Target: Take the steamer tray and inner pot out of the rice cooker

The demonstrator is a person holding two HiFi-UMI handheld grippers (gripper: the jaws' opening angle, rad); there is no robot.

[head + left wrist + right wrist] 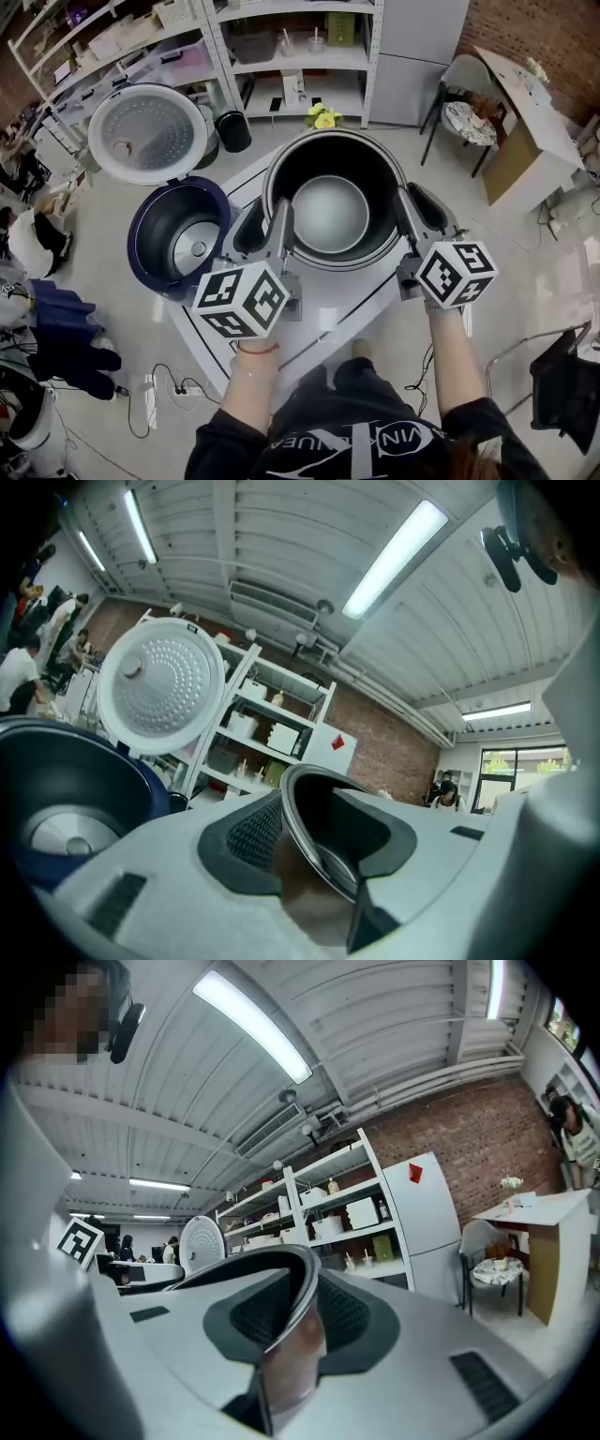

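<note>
In the head view the dark inner pot, with a grey bottom, hangs between my two grippers above the white table. My left gripper is shut on the pot's left rim, and my right gripper is shut on its right rim. The navy rice cooker stands to the left with its cavity bare and its round lid swung up. In the left gripper view the pot's rim runs between the pads. In the right gripper view the pot's rim does the same. No steamer tray shows in any view.
Metal shelves with boxes line the back. Yellow flowers and a black cylinder sit behind the pot. A chair and a desk stand at the right. A power strip lies on the floor at the left.
</note>
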